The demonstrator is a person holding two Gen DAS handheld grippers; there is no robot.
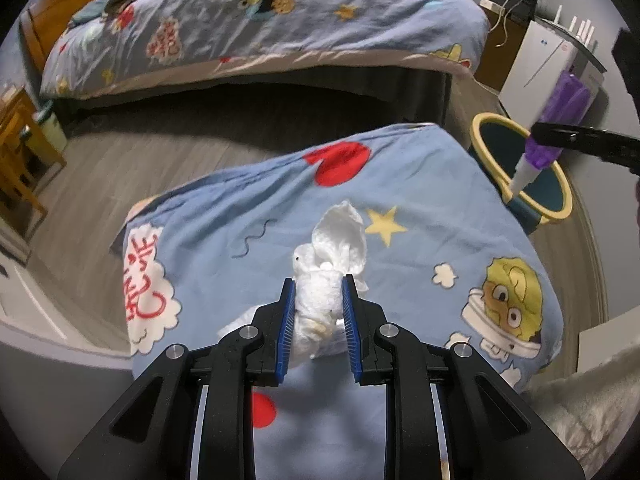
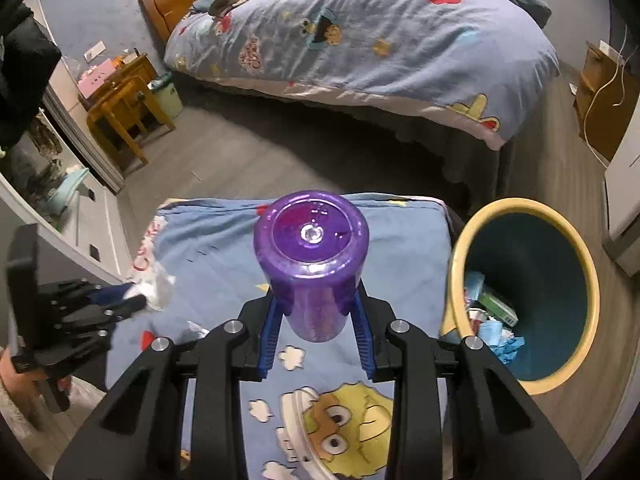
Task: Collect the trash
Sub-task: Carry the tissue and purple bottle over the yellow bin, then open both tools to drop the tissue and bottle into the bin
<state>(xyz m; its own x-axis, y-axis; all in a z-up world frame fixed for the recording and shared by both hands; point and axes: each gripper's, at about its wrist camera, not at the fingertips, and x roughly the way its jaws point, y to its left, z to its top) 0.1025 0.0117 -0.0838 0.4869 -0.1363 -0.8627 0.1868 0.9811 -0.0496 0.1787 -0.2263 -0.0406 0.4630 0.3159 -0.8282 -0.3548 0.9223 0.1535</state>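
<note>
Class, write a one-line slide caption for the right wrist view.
Right tongs grip a purple bottle over the cushion, beside the bin.

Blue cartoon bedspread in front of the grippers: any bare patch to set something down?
Yes. The blue cartoon bedspread lies bare between the left gripper, shut on a crumpled white tissue, and the right gripper, shut on a purple plastic bottle. Its near part is free too. The yellow-rimmed teal bin holds trash at the bottom.

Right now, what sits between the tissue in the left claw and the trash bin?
Only the blue cartoon bedding lies between the tissue and the bin. The left wrist view shows this; nothing else rests on that stretch.
</note>
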